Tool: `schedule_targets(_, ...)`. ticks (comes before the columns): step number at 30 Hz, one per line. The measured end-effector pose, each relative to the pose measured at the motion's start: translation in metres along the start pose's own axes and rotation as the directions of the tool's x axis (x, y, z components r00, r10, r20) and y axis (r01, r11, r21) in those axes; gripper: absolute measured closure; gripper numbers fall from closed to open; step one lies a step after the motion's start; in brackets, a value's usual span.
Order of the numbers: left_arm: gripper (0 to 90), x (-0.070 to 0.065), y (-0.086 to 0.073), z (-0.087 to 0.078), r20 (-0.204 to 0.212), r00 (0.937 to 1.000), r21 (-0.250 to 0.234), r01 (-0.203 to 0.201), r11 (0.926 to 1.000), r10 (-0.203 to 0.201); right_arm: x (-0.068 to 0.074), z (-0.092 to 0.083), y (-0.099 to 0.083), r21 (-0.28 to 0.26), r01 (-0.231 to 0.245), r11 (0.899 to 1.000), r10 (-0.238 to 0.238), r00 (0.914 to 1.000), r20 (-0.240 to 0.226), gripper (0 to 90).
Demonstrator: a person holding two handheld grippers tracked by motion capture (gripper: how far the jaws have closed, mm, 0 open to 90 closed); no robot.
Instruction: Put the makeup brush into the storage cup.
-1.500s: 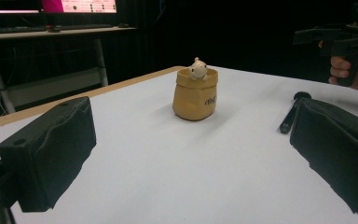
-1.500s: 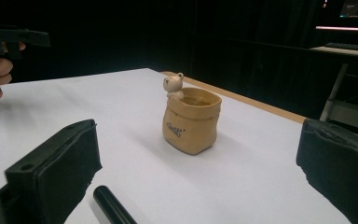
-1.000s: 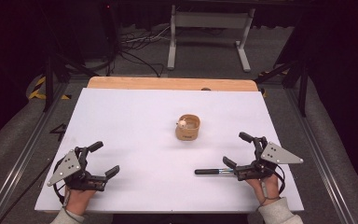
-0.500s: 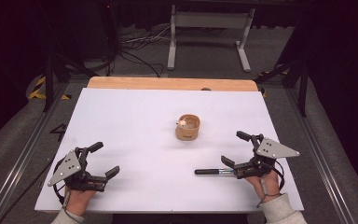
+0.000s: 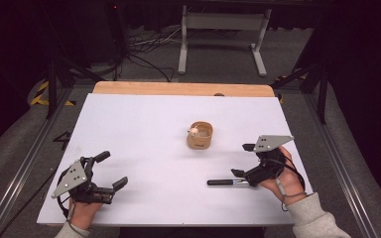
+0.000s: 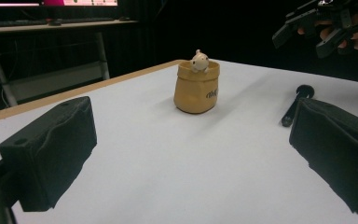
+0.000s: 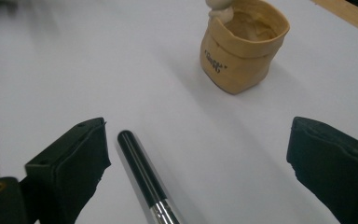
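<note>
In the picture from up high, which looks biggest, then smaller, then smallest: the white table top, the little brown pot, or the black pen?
1. White table top: by far the largest.
2. Black pen: longer than the pot is wide, but very thin.
3. Brown pot: shorter but chunkier.
Pen and pot are close; by area covered they look roughly alike.

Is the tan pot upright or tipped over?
Upright. The tan pot stands on its base with its open mouth up in both gripper views, a small figure perched on its rim.
</note>
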State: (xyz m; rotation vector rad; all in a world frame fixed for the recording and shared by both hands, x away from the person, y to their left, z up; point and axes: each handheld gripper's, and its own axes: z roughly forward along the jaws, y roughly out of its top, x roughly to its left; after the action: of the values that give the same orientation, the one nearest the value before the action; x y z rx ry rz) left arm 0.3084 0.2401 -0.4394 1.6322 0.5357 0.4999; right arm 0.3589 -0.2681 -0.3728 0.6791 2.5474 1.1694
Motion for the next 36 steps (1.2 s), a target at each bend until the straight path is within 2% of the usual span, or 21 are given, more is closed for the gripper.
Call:
schedule_targets(1, 1.1, 0.0, 0.0, 0.0, 0.0, 1.0, 0.0, 0.0, 1.0, 0.0, 0.0, 0.001, 0.002, 0.02, 0.023, 1.0, -0.023, 0.9997, 0.009, 7.4)
schedule_targets(2, 1.1, 0.0, 0.0, 0.0, 0.0, 1.0, 0.0, -0.001, 1.0, 0.001, 0.0, 0.001, 0.002, 0.02, 0.023, 1.0, -0.023, 0.9997, 0.009, 7.4)
schedule_targets(5, 0.9, 0.0, 0.0, 0.001, -0.008, 1.0, 0.002, -0.003, 1.0, 0.003, 0.002, 0.002, 0.01, 0.085, 0.08, 0.993, -0.083, 0.9959, 0.035, 9.3)
schedule_targets(12, 0.3, -0.001, -0.001, 0.002, -0.007, 0.9999, 0.014, -0.013, 0.9998, 0.013, 0.001, 0.007, 0.022, 0.208, 0.135, 0.969, -0.144, 0.9894, 0.024, 11.4)
schedule_targets(15, 0.3, -0.002, 0.0, 0.002, -0.003, 0.9999, 0.015, -0.017, 0.9997, 0.017, 0.001, 0.011, 0.026, 0.278, 0.15, 0.949, -0.161, 0.9869, 0.017, 11.4)
schedule_targets(19, 0.3, -0.001, -0.001, 0.002, -0.006, 0.9999, 0.011, -0.01, 0.9999, 0.01, 0.001, 0.014, 0.029, 0.319, 0.174, 0.932, -0.18, 0.9836, -0.01, 11.2)
schedule_targets(22, 0.3, -0.001, -0.001, 0.002, -0.008, 0.9999, 0.009, -0.008, 0.9999, 0.008, 0.003, 0.018, 0.03, 0.379, 0.176, 0.909, -0.176, 0.9837, -0.036, 11.5)
schedule_targets(23, 0.3, -0.001, -0.001, 0.002, -0.008, 0.9999, 0.009, -0.008, 0.9999, 0.008, 0.003, 0.018, 0.03, 0.379, 0.176, 0.909, -0.176, 0.9837, -0.036, 11.5)
schedule_targets(25, 0.3, -0.001, -0.001, 0.001, -0.009, 0.9999, 0.01, -0.008, 0.9999, 0.008, 0.004, 0.023, 0.031, 0.421, 0.19, 0.887, -0.187, 0.9812, -0.048, 11.5)
schedule_targets(33, 0.3, 0.0, -0.001, 0.001, -0.009, 0.9999, 0.011, -0.01, 0.9999, 0.01, 0.008, 0.032, 0.036, 0.49, 0.238, 0.839, -0.218, 0.971, -0.098, 13.1)
schedule_targets(34, 0.3, 0.0, -0.001, 0.001, -0.008, 0.9999, 0.01, -0.009, 0.9999, 0.009, 0.008, 0.033, 0.036, 0.498, 0.236, 0.835, -0.216, 0.9715, -0.097, 13.9)
schedule_targets(36, 0.4, -0.001, -0.001, 0.002, -0.006, 0.9999, 0.009, -0.009, 0.9999, 0.009, 0.008, 0.035, 0.035, 0.524, 0.234, 0.819, -0.203, 0.9722, -0.117, 15.8)
